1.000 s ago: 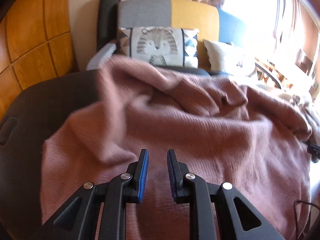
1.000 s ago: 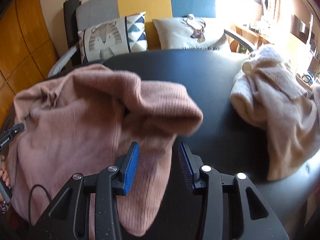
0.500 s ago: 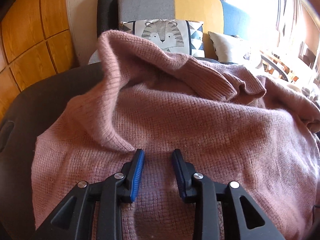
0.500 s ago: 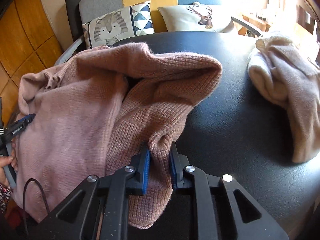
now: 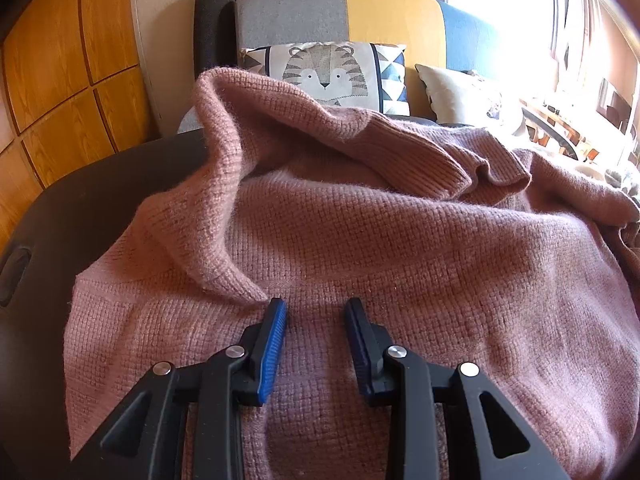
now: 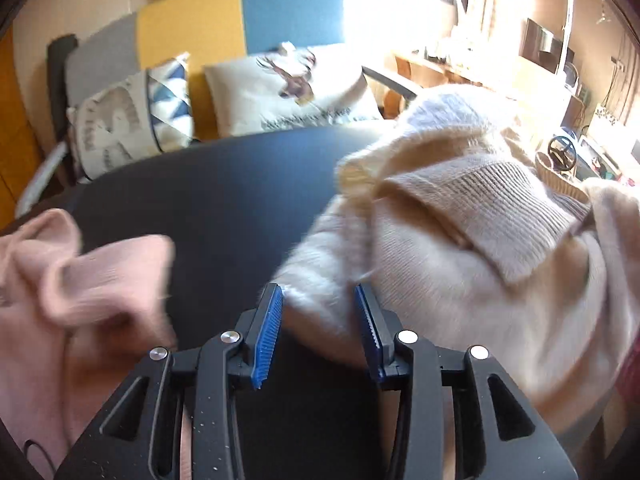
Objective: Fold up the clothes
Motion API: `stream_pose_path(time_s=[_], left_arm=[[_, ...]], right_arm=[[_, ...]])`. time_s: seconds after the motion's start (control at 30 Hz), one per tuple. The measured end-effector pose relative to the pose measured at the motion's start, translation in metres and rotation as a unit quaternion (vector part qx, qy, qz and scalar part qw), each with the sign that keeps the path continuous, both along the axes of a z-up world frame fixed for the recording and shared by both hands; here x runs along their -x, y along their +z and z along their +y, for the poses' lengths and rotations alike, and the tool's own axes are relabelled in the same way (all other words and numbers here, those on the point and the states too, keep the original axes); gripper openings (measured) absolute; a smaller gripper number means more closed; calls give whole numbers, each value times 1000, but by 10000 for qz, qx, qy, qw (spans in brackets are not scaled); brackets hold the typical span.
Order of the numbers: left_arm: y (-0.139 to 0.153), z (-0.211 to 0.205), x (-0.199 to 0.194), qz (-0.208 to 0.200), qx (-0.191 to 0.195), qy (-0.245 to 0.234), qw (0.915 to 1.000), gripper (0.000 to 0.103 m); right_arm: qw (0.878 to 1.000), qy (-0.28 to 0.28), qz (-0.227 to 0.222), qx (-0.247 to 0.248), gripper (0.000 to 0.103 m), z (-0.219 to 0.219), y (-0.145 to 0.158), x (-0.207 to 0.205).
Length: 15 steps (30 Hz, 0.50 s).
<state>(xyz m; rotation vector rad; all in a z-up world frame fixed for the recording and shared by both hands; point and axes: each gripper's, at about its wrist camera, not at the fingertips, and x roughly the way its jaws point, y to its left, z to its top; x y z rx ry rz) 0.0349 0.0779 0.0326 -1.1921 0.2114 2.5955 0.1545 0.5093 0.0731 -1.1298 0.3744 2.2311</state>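
Dusty-pink knitted sweater (image 5: 360, 264) lies rumpled across the dark round table (image 5: 80, 200). Left gripper (image 5: 316, 308) spread, resting on the knit, likely pinning it. Right gripper (image 6: 318, 292) jaws opening around the near edge of the cream fluffy sweater (image 6: 460, 248) at far right, not pinching.

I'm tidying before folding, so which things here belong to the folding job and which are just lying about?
For the job:
pink sweater
cream sweater
dark table

Lying about:
tiger cushion
deer cushion
sofa
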Motion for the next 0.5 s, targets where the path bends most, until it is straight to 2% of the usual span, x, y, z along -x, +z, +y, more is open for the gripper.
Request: stream_pose_path(time_s=[0.1, 0.23, 0.5], left_arm=[[0, -2, 2, 3, 7, -19, 10000, 32], [0, -2, 2, 13, 25, -26, 10000, 32], [-1, 3, 8, 21, 30, -13, 10000, 32]], right_arm=[[9996, 4, -296, 25, 38, 29, -13, -1], [9970, -5, -609, -480, 38, 35, -16, -10], [9961, -492, -622, -394, 38, 73, -18, -31]])
